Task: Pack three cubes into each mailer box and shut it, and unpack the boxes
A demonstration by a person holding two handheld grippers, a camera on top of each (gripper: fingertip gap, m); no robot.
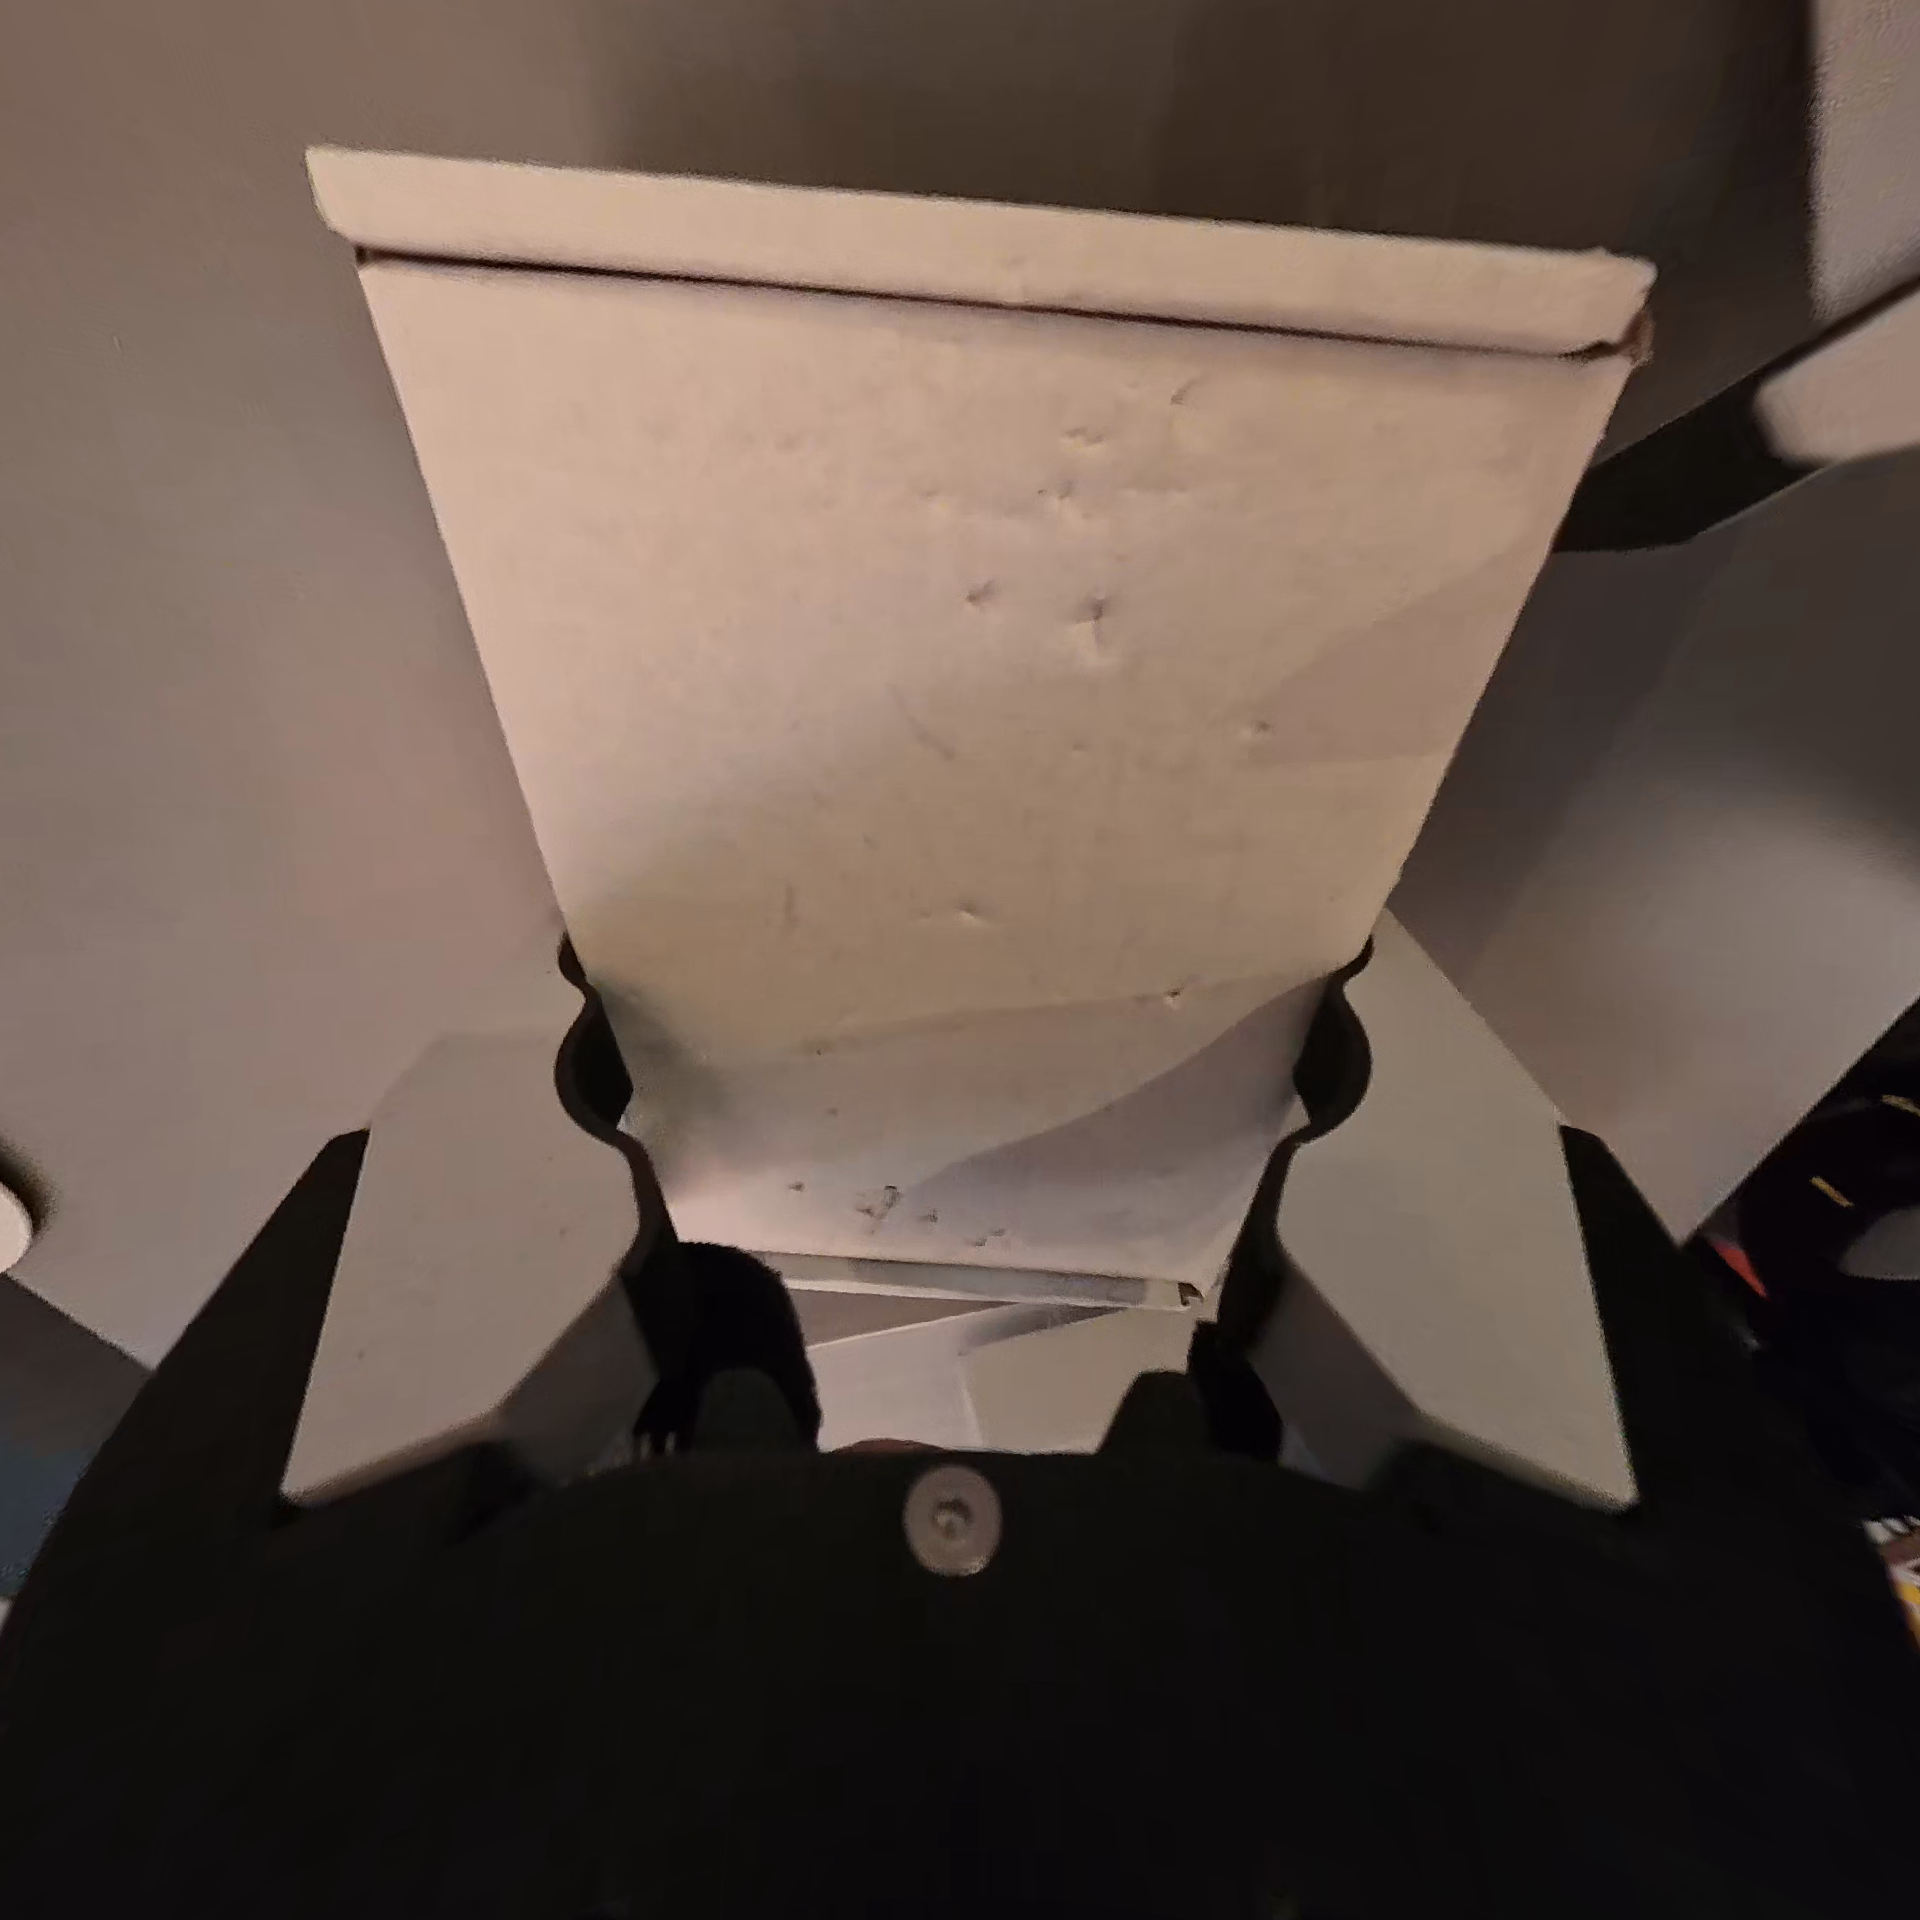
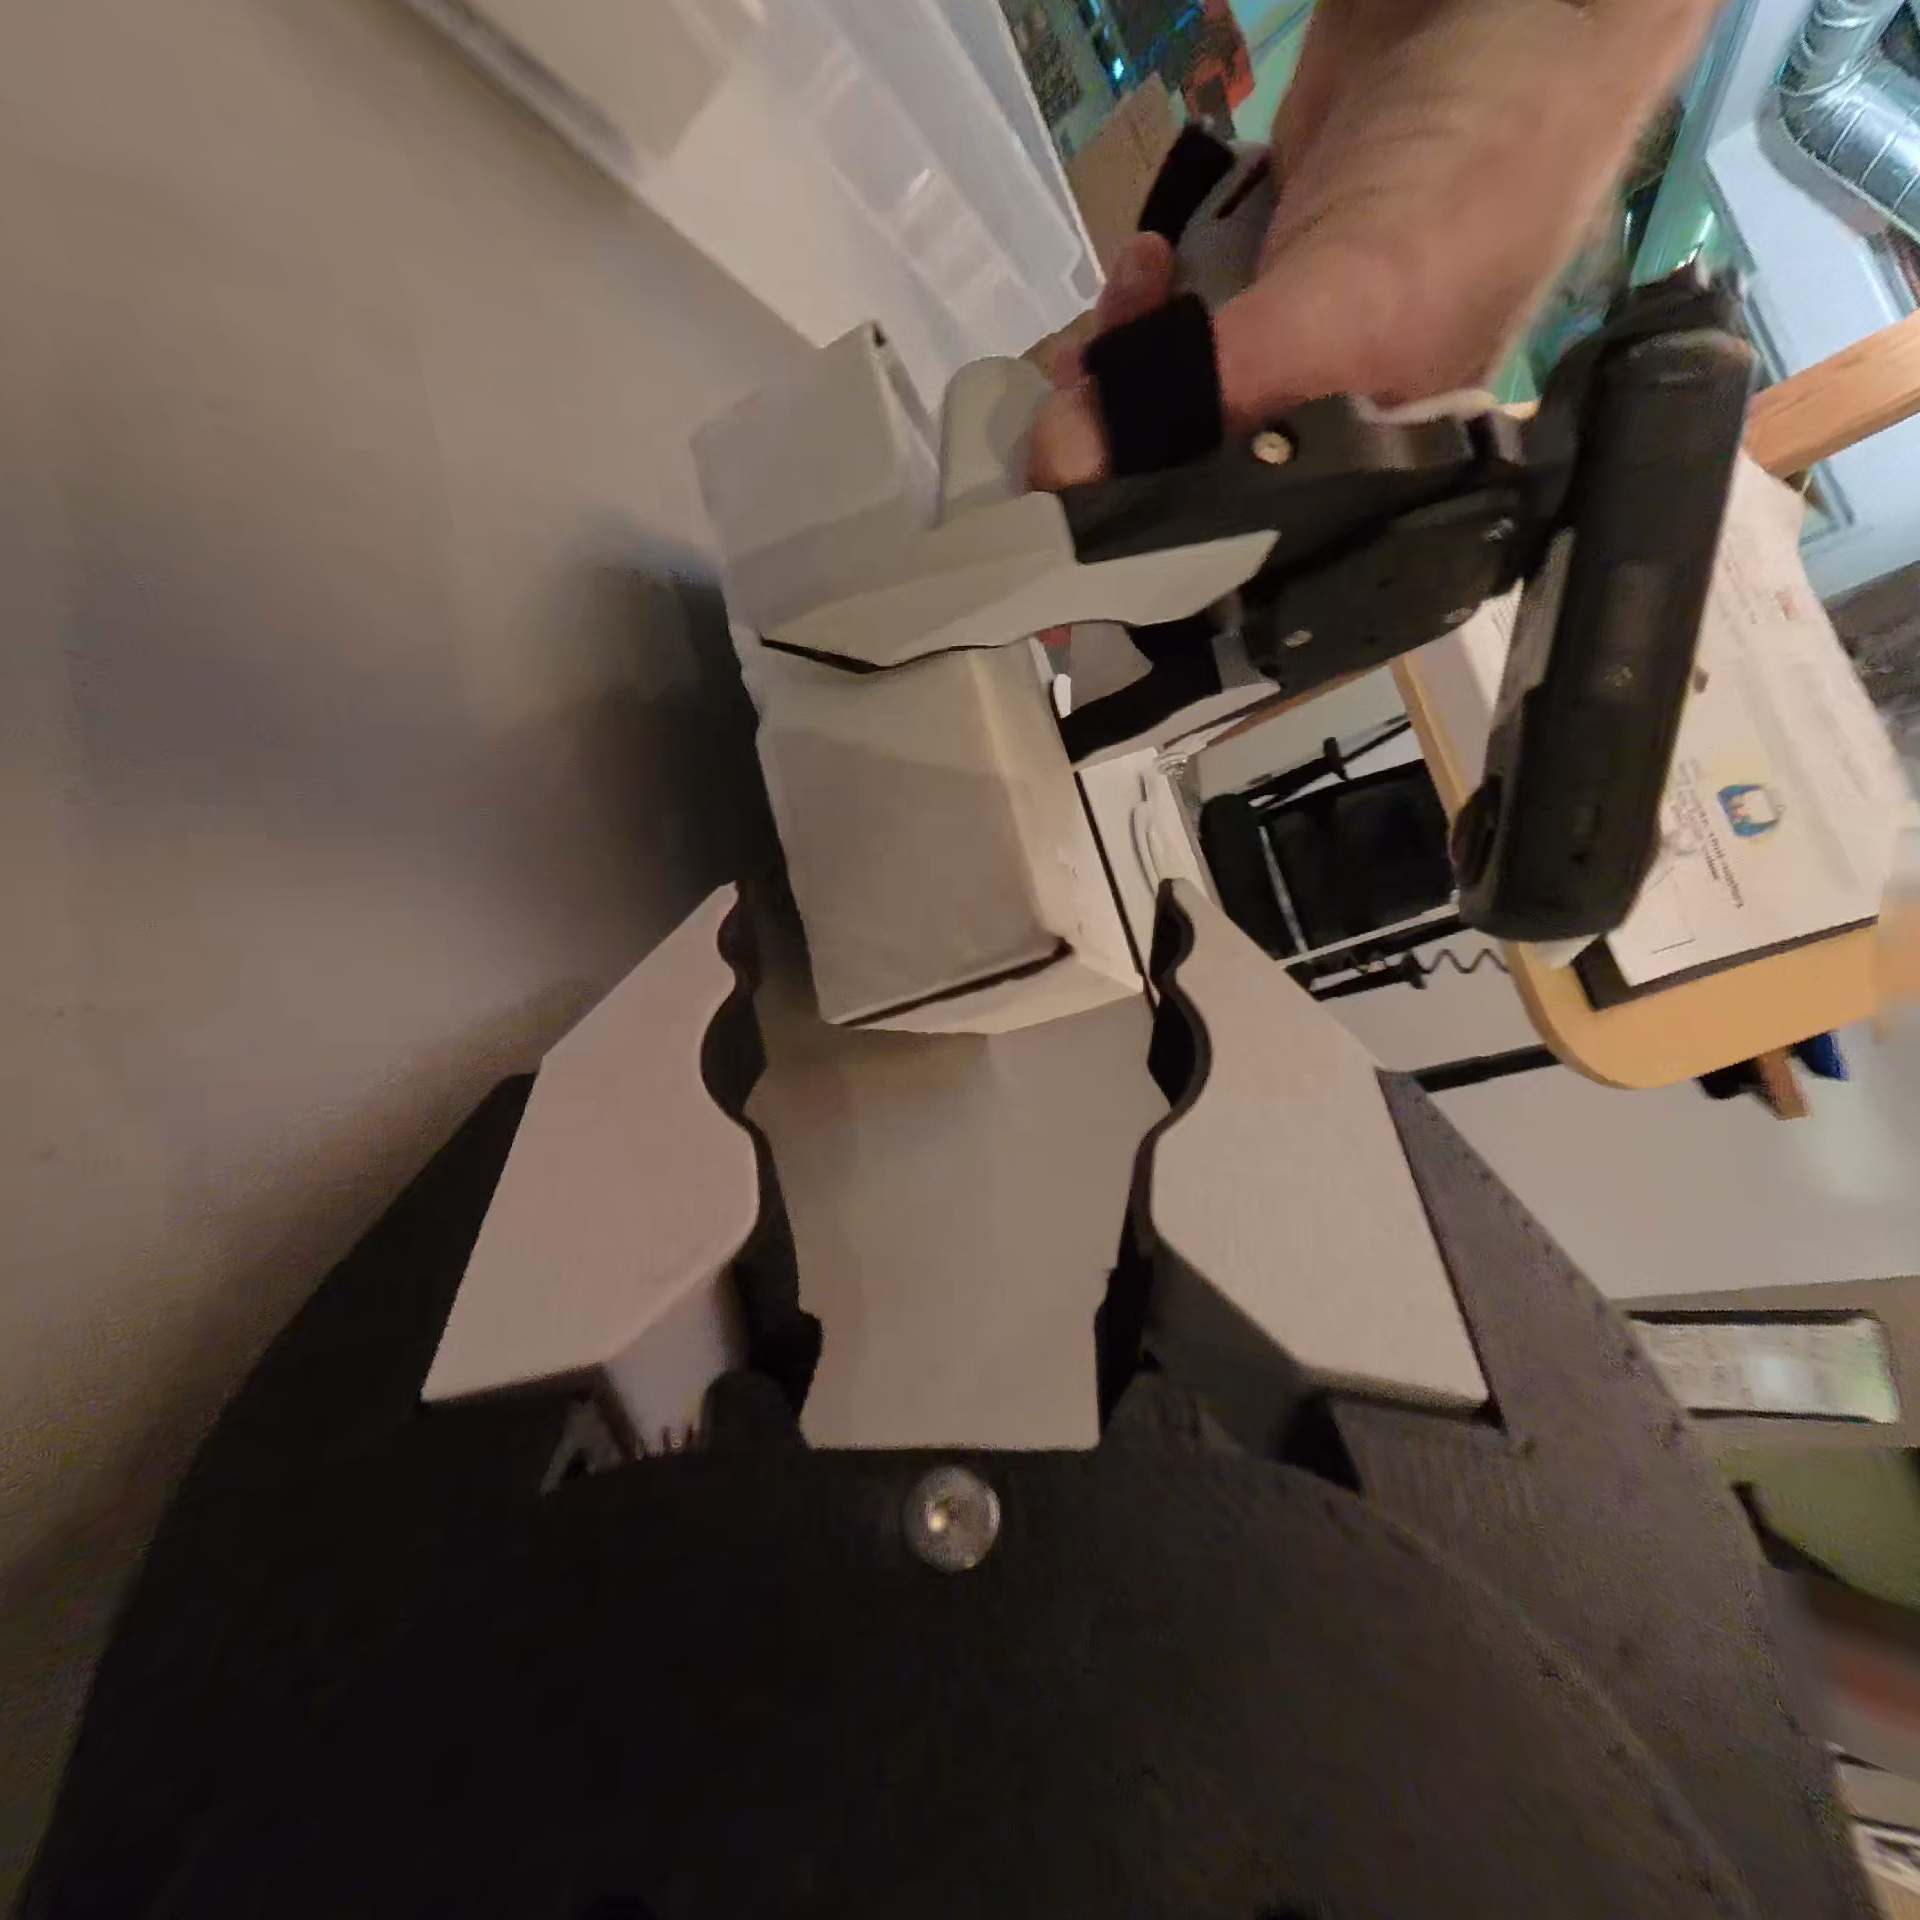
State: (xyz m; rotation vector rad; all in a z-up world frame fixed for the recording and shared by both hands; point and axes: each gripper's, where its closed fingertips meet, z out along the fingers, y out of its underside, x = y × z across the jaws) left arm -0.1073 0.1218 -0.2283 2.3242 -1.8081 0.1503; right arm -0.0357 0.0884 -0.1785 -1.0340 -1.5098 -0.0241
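Note:
A white mailer box (image 1: pixel 966 582) with its lid down is held between the fingers of my left gripper (image 1: pixel 961 997), which is shut on its two sides. In the right wrist view the same box (image 2: pixel 914 831) hangs just above the pale table (image 2: pixel 260 623), with the left gripper (image 2: pixel 935 613) clamped on it and held by a hand (image 2: pixel 1403 208). My right gripper (image 2: pixel 951 914) is open, its fingertips on either side of the box's near end; I cannot tell whether they touch it. One of its fingers (image 1: pixel 1839 405) shows at the left wrist view's right edge. No cubes are in view.
Clear plastic bins (image 2: pixel 883 156) stand on the table beyond the box. A round wooden table (image 2: pixel 1558 997) with a clipboard and paper is off to the right. A phone (image 2: pixel 1600 644) is mounted on the left gripper.

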